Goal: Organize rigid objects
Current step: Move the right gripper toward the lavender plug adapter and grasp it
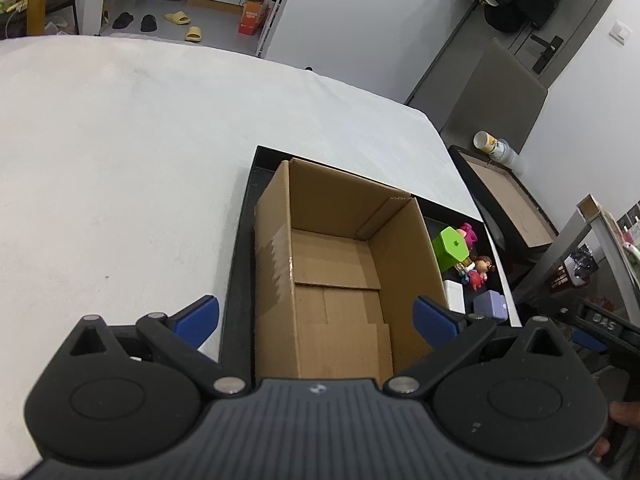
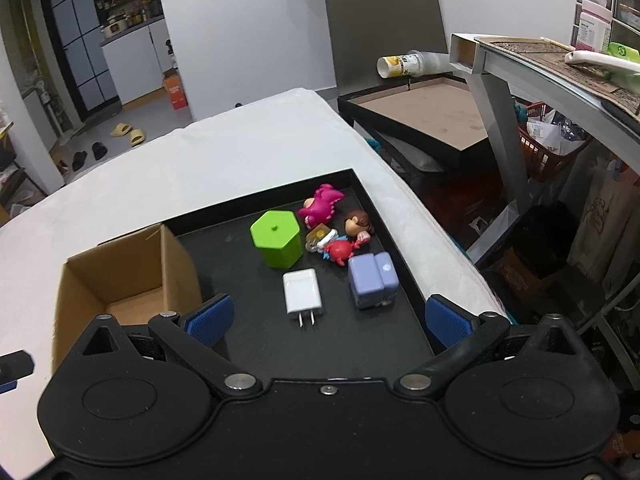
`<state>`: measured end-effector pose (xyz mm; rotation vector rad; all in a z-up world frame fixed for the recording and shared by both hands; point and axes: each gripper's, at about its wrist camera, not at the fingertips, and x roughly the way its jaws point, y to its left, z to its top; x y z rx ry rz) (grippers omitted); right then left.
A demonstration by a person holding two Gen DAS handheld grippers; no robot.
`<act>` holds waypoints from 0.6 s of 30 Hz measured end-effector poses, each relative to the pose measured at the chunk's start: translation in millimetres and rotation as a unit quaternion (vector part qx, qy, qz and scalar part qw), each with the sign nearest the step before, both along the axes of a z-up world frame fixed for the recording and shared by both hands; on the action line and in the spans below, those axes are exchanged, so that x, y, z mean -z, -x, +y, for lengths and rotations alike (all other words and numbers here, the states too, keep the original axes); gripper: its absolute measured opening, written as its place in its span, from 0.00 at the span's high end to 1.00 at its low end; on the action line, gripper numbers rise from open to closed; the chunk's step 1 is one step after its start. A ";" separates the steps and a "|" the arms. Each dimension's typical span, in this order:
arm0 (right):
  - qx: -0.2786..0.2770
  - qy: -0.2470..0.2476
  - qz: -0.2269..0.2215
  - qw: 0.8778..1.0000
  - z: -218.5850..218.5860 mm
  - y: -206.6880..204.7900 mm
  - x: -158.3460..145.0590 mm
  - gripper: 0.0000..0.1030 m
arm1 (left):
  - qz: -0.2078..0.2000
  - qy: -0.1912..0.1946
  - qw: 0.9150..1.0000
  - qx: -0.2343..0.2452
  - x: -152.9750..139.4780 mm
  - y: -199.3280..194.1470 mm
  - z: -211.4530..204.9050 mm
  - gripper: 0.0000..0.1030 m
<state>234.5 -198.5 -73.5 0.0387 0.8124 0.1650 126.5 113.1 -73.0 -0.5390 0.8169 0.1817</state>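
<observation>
Both tools hang empty above a black tray [image 2: 400,276] on the white-covered table [image 1: 120,140]: the right hand-held gripper [image 2: 326,318] has its blue pads spread wide with nothing between them, and the left hand-held gripper [image 1: 316,320] is likewise splayed over an open cardboard box [image 1: 336,272] whose bottom shows bare. Nearest the right gripper lies a white charger [image 2: 302,290], prongs toward the camera, with a lilac block [image 2: 372,280] just beside it toward the table's right edge. Beyond them stands a green hexagonal container [image 2: 277,238], upright, and past that a tight huddle of small toys: a red figure [image 2: 340,252], a brown-haired doll head [image 2: 358,222] and a pink figure [image 2: 322,204], the first two touching or nearly so. Nothing appears packed yet, so the work looks to be at its opening step, choosing a first piece. The charger seems the easiest pick, lying apart with open tray on its near side; the next move would call for lowering over it, closing across its narrow sides, then lifting clear of the box's wall. The tray's raised rim hems in the lilac block and the toys, which sit close to the table's right edge.
</observation>
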 end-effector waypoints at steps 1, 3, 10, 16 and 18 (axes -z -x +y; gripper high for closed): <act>0.001 0.000 -0.002 1.000 -0.3 -4.0 2.8 0.00 | 0.000 0.001 1.000 -0.001 1.1 -1.3 0.8 0.01; 0.001 0.003 -0.002 1.000 -0.4 -12.7 9.2 0.01 | 0.003 0.004 1.000 -0.004 4.1 -4.4 2.3 0.01; 0.012 0.020 0.004 1.000 -5.0 -42.3 32.9 0.21 | 0.024 0.010 0.999 -0.041 16.9 -14.1 9.0 0.01; -0.005 0.025 0.015 1.000 -8.5 -62.0 52.7 0.28 | 0.022 0.033 0.997 -0.062 27.0 -17.5 16.2 0.01; -0.012 0.031 0.021 0.999 -8.3 -66.4 58.6 0.29 | 0.028 0.034 0.997 -0.065 30.4 -19.8 15.4 0.01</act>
